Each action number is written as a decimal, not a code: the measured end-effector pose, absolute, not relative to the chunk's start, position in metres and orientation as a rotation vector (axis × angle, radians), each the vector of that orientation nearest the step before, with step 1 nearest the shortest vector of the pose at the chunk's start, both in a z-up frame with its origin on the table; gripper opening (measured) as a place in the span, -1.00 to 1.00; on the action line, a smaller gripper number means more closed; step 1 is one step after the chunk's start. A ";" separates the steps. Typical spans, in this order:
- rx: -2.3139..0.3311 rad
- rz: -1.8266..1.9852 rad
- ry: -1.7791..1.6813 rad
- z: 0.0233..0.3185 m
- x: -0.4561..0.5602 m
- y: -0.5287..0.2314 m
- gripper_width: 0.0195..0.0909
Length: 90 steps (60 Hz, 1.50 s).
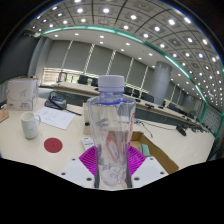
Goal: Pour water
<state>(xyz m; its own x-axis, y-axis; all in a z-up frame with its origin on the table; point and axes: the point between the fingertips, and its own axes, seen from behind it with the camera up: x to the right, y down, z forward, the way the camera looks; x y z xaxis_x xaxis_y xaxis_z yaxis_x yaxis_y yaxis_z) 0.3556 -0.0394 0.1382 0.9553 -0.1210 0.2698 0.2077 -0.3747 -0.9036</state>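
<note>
Tongs first: your two fingers with their magenta pads press on either side of one clear plastic water bottle with a pale cap, which stands upright between them and fills the middle of your view. The bottle's base and the fingertips are cut off below, so you cannot see what the bottle rests on, and the pads show partly through its clear wall. Just beyond the fingers to the left lies one round red coaster, and farther left stands one white mug. Behind the mug you have some white papers and one pale box, its print too small to read. All of this sits on a light wooden table. Around you spreads a large office with rows of desks, many ceiling lights and tall windows.
</note>
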 end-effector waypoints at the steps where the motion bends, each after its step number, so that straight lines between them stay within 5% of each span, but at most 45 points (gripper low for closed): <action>1: -1.920 -0.377 -0.080 0.143 0.353 -0.037 -0.53; 13: -1.840 -0.764 -0.309 0.201 0.313 -0.002 -0.53; 26: -1.666 -1.143 -0.734 0.229 0.231 0.054 -0.53; 58: -1.066 -1.742 -1.529 0.202 0.132 0.123 -0.53; 74: -1.181 -1.630 -1.450 0.206 0.135 0.125 -0.53; 90: -1.611 -1.038 -0.897 0.225 0.138 0.107 -0.53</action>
